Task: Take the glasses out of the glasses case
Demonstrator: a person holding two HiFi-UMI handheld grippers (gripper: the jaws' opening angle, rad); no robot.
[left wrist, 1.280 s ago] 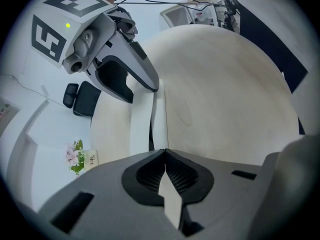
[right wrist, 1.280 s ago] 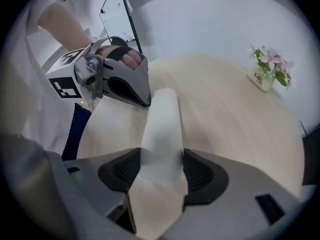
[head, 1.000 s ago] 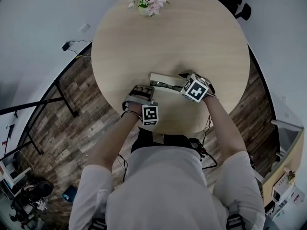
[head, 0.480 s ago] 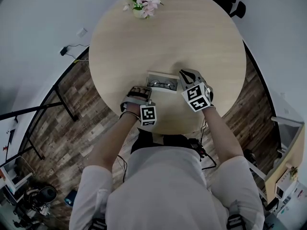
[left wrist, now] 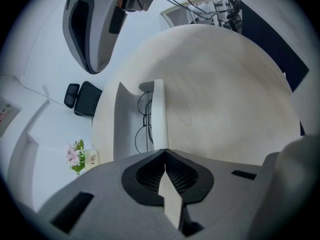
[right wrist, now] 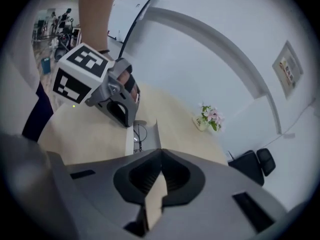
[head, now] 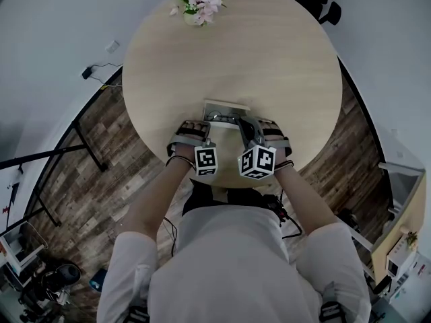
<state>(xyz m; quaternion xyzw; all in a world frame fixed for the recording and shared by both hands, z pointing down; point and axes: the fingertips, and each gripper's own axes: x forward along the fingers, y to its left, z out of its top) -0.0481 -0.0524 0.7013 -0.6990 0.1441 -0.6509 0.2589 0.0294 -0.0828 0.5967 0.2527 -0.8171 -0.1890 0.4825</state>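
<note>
Pinching the glasses case [left wrist: 159, 111] wall with left gripper [left wrist: 162, 151] clamped; right gripper [right wrist: 160, 151], jaws just closed on nothing visible, points lengthwise at glasses [right wrist: 136, 133] just ahead.

An office (apparently): round meeting table [head: 269, 52], black desk chair [left wrist: 85, 98].

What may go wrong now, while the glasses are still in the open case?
The right gripper fingers have just closed with nothing clearly seen between them; the glasses still lie in the glasses case, so the grasp may have missed. The left gripper pinches only the case's thin wall, which might slip.
</note>
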